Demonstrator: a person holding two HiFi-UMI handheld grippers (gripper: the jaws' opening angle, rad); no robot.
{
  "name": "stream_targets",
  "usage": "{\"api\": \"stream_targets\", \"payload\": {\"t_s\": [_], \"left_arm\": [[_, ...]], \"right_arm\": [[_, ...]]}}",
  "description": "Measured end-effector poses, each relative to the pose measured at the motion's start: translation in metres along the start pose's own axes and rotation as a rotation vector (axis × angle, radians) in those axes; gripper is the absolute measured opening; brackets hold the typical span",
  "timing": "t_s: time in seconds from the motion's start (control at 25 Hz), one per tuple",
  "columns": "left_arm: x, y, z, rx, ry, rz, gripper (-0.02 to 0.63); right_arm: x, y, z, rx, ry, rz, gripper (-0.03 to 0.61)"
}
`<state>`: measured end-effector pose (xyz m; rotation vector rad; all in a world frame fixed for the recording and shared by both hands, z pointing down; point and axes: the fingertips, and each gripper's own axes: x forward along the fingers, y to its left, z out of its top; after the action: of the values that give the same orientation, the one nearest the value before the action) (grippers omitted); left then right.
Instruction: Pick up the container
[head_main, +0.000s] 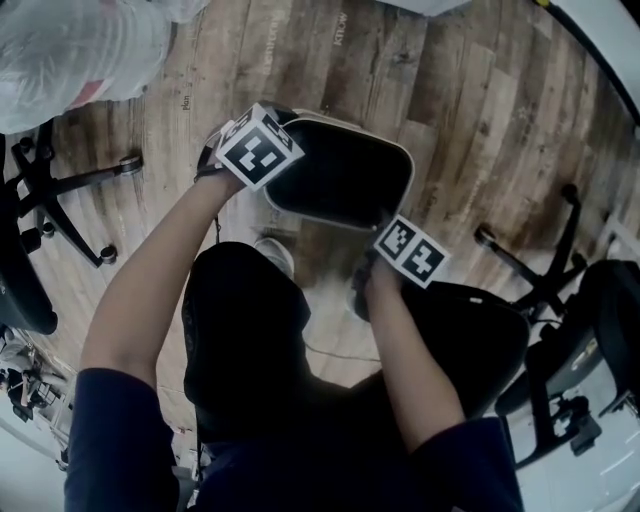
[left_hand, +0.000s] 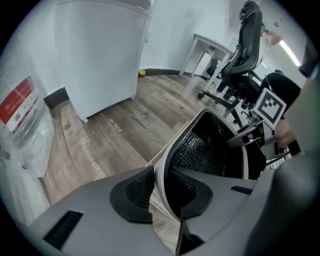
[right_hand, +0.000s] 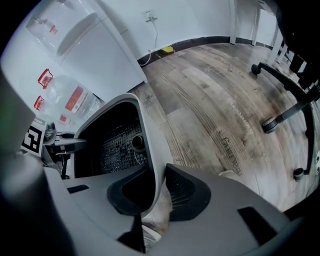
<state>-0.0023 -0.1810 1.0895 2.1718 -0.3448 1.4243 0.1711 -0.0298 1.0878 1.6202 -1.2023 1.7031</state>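
The container (head_main: 345, 122) is a pale grey bin with a black mesh inside, seen over the wooden floor in front of the person. My left gripper (head_main: 268, 162) is shut on its left rim, just under the marker cube. In the left gripper view the pads (left_hand: 135, 192) pinch the thin rim wall (left_hand: 172, 150) between them. My right gripper (head_main: 393, 235) is shut on the opposite, near-right rim. The right gripper view shows that rim (right_hand: 142, 125) clamped between its pads (right_hand: 182, 192). Across the bin, each gripper view catches the other gripper's marker cube.
Office chair bases stand at the left (head_main: 60, 190) and right (head_main: 540, 285). A clear plastic bag (head_main: 70, 50) lies at the far left. A white cabinet (left_hand: 100, 50) and a white table (left_hand: 210, 50) stand along the wall. The person's shoe (head_main: 275, 255) is below the bin.
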Motion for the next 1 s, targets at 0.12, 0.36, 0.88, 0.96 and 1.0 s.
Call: {"api": "stream_targets", "payload": {"t_s": [0.12,0.36,0.88,0.96,1.0], "left_arm": [[-0.001,0.002,0.0,0.0,0.024,0.014,0.081],[-0.025,-0.007,-0.001,-0.017,0.057,0.032,0.077],[-0.234,-0.062,0.037,-0.204,-0.049,0.125,0.078],[-0.284,-0.078,0.043,-0.243,-0.069,0.136,0.077],[-0.31,-0.086,0.047,-0.255,-0.079,0.144,0.077]], "right_arm": [[0.004,-0.001,-0.002,-0.007,0.018,-0.031,0.081],[-0.012,0.004,0.005,-0.079,0.034,-0.063,0.06],[-0.222,0.081,0.063,-0.288,-0.033,-0.017,0.061],[-0.271,0.099,0.064,-0.315,-0.042,-0.005,0.063],[-0.296,0.108,0.066,-0.328,-0.047,0.002,0.063]]}}
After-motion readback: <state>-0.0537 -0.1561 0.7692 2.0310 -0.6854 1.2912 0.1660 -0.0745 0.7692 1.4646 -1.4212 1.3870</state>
